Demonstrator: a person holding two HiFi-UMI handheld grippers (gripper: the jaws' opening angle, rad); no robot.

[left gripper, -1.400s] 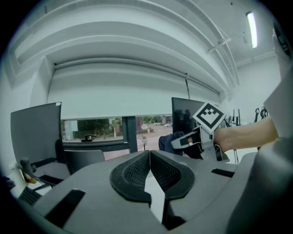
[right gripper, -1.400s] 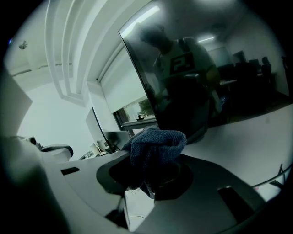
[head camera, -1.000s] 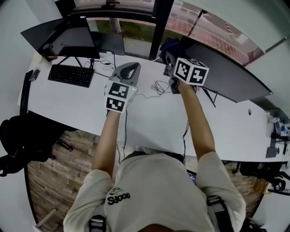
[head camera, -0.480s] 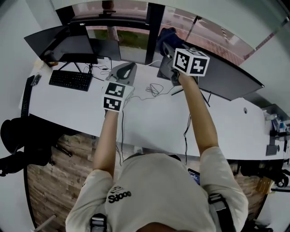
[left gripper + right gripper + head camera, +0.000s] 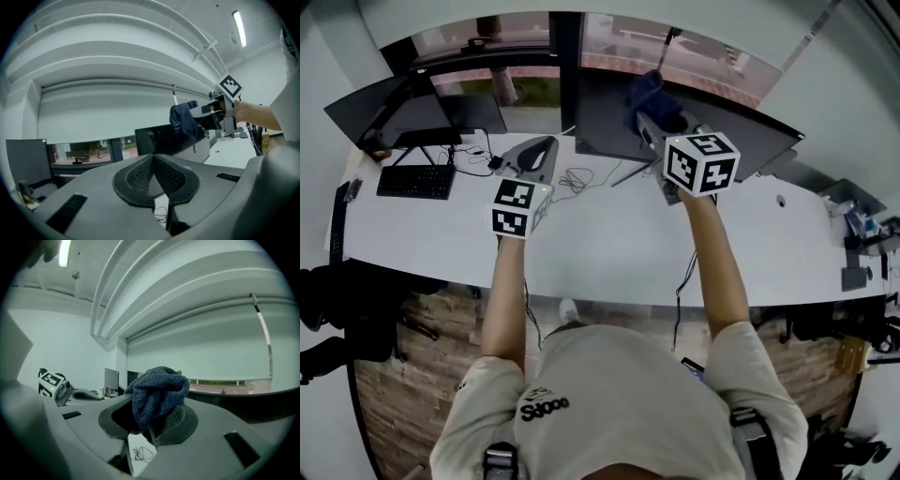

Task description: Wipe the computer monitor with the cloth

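In the head view a wide dark monitor (image 5: 741, 141) stands at the back of the white desk (image 5: 609, 253). My right gripper (image 5: 656, 117) is raised in front of the monitor's upper left part and is shut on a dark blue cloth (image 5: 645, 89). The right gripper view shows the cloth (image 5: 157, 392) bunched between the jaws of that gripper (image 5: 154, 420). My left gripper (image 5: 536, 152) hovers over the desk to the left of the monitor, shut with nothing in it. From the left gripper view, beyond its shut tips (image 5: 153, 159), I see the cloth (image 5: 183, 121) against the monitor (image 5: 161, 138).
A second monitor (image 5: 384, 108) and a black keyboard (image 5: 414, 181) sit at the desk's left end. Loose cables (image 5: 575, 178) lie near the big monitor's stand. A black chair (image 5: 337, 291) stands left of the desk. Small items crowd the far right end (image 5: 858, 225).
My right gripper has risen with the cloth up against the monitor's upper part. The left gripper stays shut over the desk. The head view has swung to the right.
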